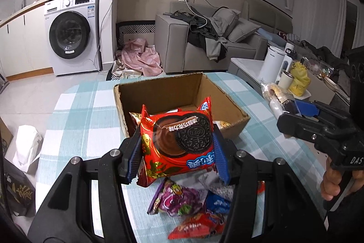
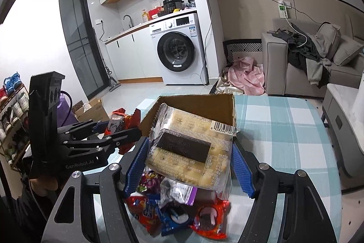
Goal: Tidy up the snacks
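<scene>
Left gripper (image 1: 177,147) is clamped on the red Oreo packet (image 1: 179,140) at centre frame, just below the cardboard box (image 1: 229,104). Right gripper (image 2: 190,156), at centre frame too, is squeezing the clear cracker packet (image 2: 191,147) above the snack pile (image 2: 173,215).

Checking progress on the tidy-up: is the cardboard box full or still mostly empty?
Mostly empty. The cardboard box stands open-topped, its inner walls and much of its floor bare; only a few snack packets lie at its near end.

Left gripper (image 1: 177,155) and right gripper (image 2: 190,169): black frames, silver screws; ribbed blue pads (white lettering on the handles)
</scene>
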Demonstrator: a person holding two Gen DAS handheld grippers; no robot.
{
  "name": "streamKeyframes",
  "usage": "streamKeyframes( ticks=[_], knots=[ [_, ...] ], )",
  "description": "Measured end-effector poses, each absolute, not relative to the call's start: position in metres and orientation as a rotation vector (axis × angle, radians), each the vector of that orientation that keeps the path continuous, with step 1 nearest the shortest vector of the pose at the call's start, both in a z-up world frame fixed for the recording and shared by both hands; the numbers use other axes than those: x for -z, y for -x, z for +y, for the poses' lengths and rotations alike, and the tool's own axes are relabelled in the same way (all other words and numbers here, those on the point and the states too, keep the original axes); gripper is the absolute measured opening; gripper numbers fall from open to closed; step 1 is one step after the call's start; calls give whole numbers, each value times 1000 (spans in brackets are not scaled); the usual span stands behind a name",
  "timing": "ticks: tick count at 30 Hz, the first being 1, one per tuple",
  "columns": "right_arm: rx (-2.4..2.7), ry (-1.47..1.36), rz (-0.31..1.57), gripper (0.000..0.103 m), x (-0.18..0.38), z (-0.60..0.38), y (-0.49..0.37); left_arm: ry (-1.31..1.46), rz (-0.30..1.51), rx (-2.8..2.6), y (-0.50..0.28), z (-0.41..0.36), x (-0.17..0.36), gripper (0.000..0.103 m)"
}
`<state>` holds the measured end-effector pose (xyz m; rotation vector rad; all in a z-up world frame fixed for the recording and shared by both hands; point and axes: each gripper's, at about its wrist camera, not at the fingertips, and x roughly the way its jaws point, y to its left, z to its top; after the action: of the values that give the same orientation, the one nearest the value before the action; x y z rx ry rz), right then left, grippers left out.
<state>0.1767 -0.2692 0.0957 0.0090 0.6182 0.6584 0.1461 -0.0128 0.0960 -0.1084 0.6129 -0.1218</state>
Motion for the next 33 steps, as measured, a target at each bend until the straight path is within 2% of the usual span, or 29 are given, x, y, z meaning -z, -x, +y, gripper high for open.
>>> streamKeyframes(
  ticks=[33],
  knots=[
    [-608, -43, 698, 71, -59, -245, -247, 140, 613, 96, -229, -9, -42, 51]
  ],
)
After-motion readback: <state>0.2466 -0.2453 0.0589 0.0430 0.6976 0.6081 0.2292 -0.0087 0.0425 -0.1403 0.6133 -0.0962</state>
